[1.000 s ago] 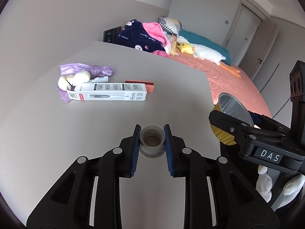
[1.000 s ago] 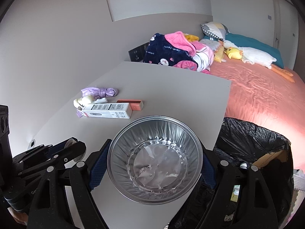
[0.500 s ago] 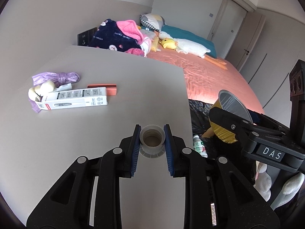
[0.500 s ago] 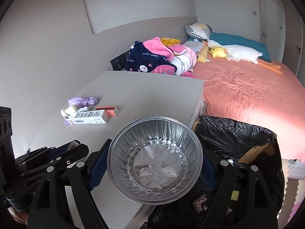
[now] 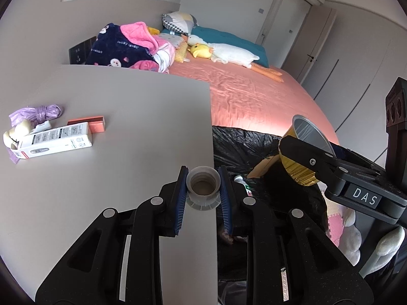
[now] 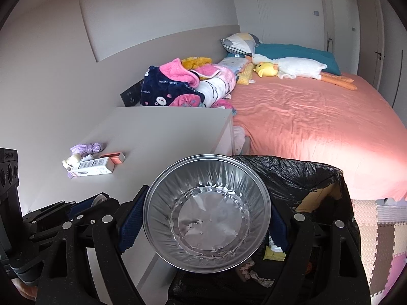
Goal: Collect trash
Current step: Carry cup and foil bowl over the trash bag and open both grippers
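Left gripper (image 5: 203, 190) clamped tight on a small plastic cap (image 5: 203, 187), at the table (image 5: 127, 117) edge. Right gripper (image 6: 206, 218) spread wide around a foil bowl (image 6: 206, 213), gripped across its rim. Black bin bag (image 6: 300, 175) at two o'clock of the bowl. Bowl probably featherlight, thin, easily crushed; best held gently by opposite rim edges. Cap likely stiff, light.

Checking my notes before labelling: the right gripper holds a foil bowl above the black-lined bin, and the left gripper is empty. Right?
Not quite. In the left wrist view the left gripper is shut on a small plastic cap. The rest holds: right gripper, foil bowl, bin.
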`<action>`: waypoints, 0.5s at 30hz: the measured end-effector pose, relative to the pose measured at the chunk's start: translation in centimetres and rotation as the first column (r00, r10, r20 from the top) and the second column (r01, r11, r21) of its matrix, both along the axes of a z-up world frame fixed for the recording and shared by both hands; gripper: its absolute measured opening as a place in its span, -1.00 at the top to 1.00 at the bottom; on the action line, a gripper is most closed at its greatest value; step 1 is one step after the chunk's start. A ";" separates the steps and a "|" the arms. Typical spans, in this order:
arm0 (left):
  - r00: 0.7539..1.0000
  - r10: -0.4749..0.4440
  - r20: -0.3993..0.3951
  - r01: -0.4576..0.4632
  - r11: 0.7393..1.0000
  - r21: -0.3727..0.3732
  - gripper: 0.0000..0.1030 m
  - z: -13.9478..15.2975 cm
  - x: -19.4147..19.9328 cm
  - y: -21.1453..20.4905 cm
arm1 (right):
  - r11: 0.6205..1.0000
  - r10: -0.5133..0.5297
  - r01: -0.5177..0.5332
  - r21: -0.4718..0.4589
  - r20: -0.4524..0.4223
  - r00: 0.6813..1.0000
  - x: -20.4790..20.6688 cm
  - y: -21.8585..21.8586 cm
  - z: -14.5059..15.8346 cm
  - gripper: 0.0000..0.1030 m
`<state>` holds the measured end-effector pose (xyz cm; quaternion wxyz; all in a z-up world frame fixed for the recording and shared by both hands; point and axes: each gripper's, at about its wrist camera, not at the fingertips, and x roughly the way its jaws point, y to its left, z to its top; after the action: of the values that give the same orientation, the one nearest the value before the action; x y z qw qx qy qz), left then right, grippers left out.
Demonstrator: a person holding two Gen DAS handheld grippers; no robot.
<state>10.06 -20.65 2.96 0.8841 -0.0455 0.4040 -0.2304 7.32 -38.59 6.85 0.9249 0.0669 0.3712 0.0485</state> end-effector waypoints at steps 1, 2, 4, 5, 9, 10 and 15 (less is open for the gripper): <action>1.000 -0.008 -0.002 0.008 1.000 -0.001 0.53 0.0 0.0 -0.4 | 1.000 -0.008 0.008 0.001 0.000 1.000 -0.1 -0.4 0.0 -0.60; 1.000 -0.017 -0.004 0.017 1.000 -0.004 0.53 -0.1 0.1 -0.7 | 1.000 -0.018 0.018 0.004 -0.002 1.000 -0.2 -0.9 -0.1 -0.60; 0.999 -0.036 -0.009 0.036 0.999 -0.010 0.53 -0.2 0.3 -1.3 | 0.999 -0.036 0.036 0.010 -0.004 0.999 -0.3 -1.8 -0.1 -0.60; 0.999 -0.044 -0.010 0.044 0.999 -0.012 0.53 -0.2 0.3 -1.6 | 0.999 -0.045 0.046 0.012 -0.004 0.999 -0.4 -2.2 -0.1 -0.60; 0.997 -0.076 -0.021 0.076 0.997 -0.013 0.53 -0.6 0.4 -2.9 | 0.997 -0.080 0.080 0.018 -0.003 0.997 -0.6 -3.9 -0.1 -0.60; 0.996 -0.083 -0.025 0.083 0.996 -0.014 0.53 -0.7 0.4 -3.2 | 0.996 -0.088 0.088 0.021 -0.003 0.996 -0.6 -4.3 -0.1 -0.60; 0.982 -0.174 -0.070 0.169 0.983 -0.079 0.31 -1.4 0.8 -4.8 | 0.988 -0.128 0.126 0.094 0.013 0.992 -1.1 -6.7 0.2 -0.63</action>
<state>10.85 -25.41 1.58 0.8426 -0.0513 0.4314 -0.3184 6.25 -45.34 7.03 0.9255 0.1329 0.3546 0.0075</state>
